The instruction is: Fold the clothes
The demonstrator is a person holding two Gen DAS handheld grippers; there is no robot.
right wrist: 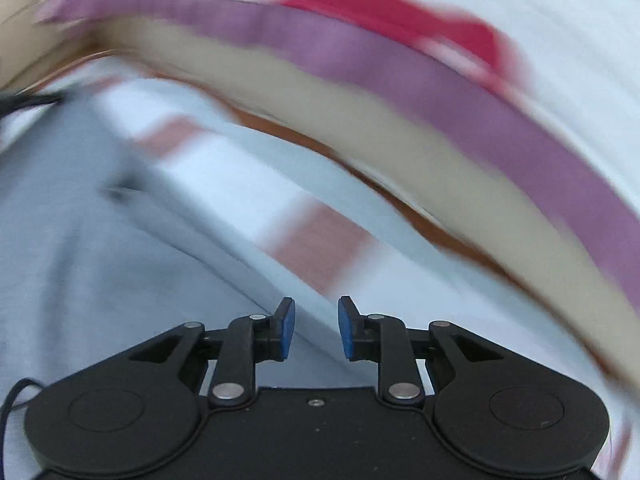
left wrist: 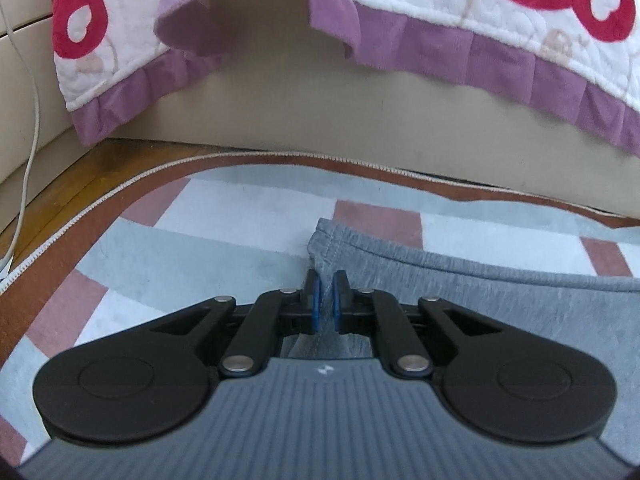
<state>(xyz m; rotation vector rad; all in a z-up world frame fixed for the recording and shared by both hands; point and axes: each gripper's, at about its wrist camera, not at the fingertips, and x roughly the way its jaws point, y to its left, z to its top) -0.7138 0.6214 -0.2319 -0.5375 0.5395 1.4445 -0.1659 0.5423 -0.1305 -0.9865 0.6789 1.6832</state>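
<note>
A: My left claw (left wrist: 326, 296), low centre of its frame, is pinched nearly closed on a corner hem of the grey garment (left wrist: 460, 288). The right claw (right wrist: 316, 330) hangs parted, holding nothing; its view is blurred.

B: Where's the cloth?

A: Spread rightward over the rug (left wrist: 248, 208), below the quilt (left wrist: 500, 40) draped across the frame's top. It looks like soft, limp jersey, so I'd grip hems and corners.
</note>
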